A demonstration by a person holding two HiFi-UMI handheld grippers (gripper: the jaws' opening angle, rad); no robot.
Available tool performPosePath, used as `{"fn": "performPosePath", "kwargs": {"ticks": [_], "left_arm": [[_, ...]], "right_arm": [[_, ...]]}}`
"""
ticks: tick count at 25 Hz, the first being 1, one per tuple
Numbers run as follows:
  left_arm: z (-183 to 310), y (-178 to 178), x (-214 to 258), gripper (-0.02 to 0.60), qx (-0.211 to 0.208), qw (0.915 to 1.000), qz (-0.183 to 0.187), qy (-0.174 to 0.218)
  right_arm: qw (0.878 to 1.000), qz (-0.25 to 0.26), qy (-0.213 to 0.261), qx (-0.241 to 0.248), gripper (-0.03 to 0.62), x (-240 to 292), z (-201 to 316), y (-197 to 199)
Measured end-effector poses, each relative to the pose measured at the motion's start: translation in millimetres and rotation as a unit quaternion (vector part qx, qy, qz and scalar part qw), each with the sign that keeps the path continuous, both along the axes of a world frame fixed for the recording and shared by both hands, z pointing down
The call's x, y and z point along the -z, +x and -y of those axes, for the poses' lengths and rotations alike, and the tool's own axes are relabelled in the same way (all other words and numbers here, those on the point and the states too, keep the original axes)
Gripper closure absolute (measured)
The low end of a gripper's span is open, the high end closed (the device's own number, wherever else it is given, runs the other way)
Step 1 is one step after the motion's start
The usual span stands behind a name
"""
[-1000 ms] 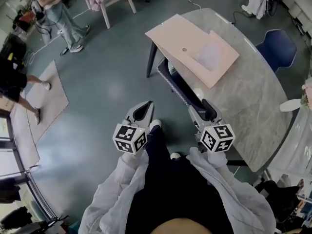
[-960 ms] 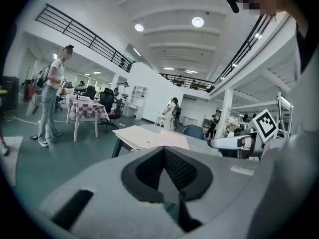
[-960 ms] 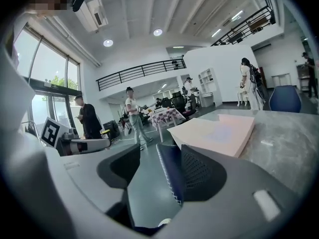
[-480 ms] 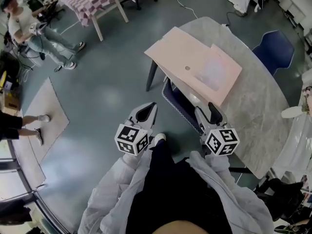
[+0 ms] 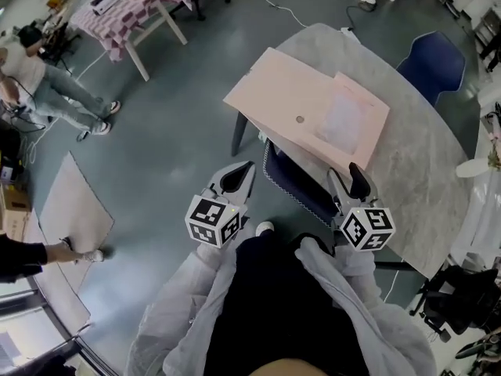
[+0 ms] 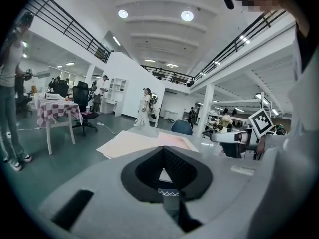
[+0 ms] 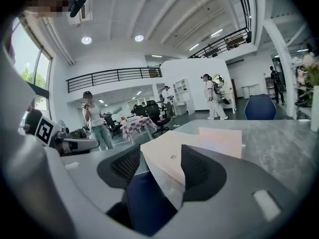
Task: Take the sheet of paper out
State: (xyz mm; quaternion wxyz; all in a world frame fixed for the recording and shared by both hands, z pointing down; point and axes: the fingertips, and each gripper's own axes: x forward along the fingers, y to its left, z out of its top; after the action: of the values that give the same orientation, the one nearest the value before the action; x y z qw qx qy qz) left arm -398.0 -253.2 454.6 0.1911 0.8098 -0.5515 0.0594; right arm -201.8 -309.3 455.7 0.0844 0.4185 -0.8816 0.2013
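Observation:
A large pink folder [image 5: 293, 104] lies on the grey marble table [image 5: 423, 171], overhanging its left edge. On the folder's right part rests a paler sheet of paper [image 5: 346, 120] under a pink flap. My left gripper [image 5: 244, 169] hangs shut and empty over the floor, left of the table. My right gripper [image 5: 346, 175] stands open with nothing in it at the table's near edge, short of the folder. In the right gripper view the folder [image 7: 164, 156] and the sheet [image 7: 222, 141] lie straight ahead between the jaws. In the left gripper view the folder [image 6: 132, 143] shows beyond the closed jaws.
A dark blue chair [image 5: 301, 188] is tucked under the table's near edge between my grippers. A second blue chair [image 5: 434, 61] stands at the far side. A checked table [image 5: 133, 2], people [image 5: 47, 92] and a floor mat [image 5: 74, 210] are off to the left.
Both grippers have moved forward toward the table; the right one now reaches its near edge, closer to the folder. The people at the left have walked on.

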Motion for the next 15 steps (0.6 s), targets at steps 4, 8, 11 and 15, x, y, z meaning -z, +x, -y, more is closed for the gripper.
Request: {"fn": "performPosePath", "kwargs": {"ticks": [4, 8, 11, 15], "left_arm": [[28, 1, -7, 0.581, -0.019, 0.9998, -0.001, -0.005], [53, 11, -14, 0.581, -0.035, 0.9993, -0.001, -0.015], [76, 17, -14, 0.581, -0.046, 0.9988, 0.006, -0.019], [111, 29, -16, 0.581, -0.057, 0.9978, -0.002, -0.034]], "right_arm": [[1.0, -0.013, 0.0, -0.008, 0.345, -5, 13, 2], [0.999, -0.03, -0.01, -0.009, 0.345, -19, 23, 11], [0.999, -0.035, -0.015, -0.003, 0.345, -25, 38, 14], [0.999, -0.038, -0.004, 0.002, 0.345, -22, 66, 18]]}}
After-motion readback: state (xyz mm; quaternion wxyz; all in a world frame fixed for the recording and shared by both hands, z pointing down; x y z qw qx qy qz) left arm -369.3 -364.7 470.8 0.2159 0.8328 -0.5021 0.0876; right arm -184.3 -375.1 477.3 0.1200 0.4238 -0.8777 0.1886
